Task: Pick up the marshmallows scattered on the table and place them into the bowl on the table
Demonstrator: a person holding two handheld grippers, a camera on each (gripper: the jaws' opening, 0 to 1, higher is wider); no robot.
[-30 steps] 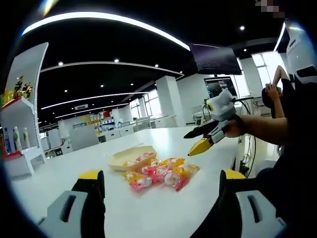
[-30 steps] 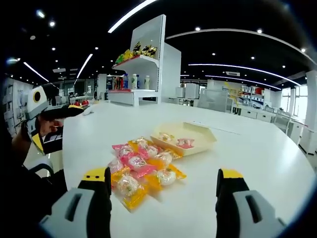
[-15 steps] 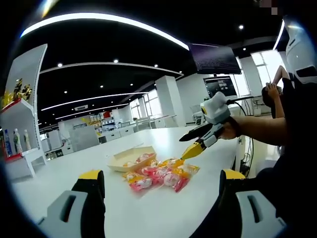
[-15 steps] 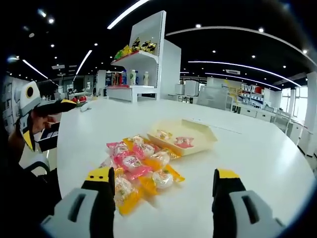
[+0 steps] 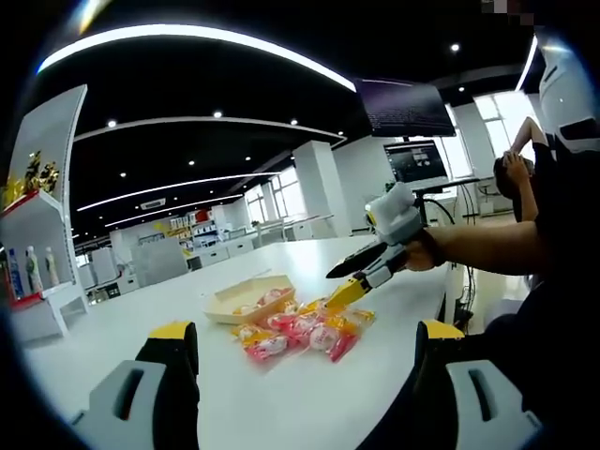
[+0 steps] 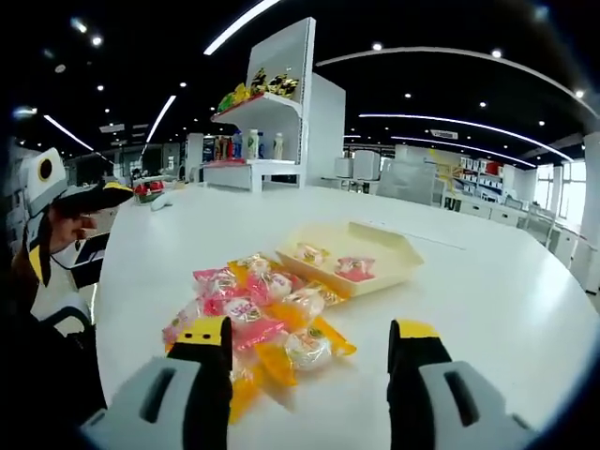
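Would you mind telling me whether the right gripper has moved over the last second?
Yes. In the left gripper view, the right gripper has dropped toward the marshmallows, beside the fixed bowl.

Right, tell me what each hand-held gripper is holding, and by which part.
Nothing is held. The right hand-held gripper is open just above the marshmallows, jaws apart. The left hand-held gripper is open too, short of the pile.

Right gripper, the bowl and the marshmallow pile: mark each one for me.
right gripper (image 5: 340, 289): left gripper view, between its yellow fingertips.
bowl (image 6: 398, 264): right gripper view, near rim on the right.
marshmallow pile (image 6: 246, 311): right gripper view, pink wrapper mid-pile.
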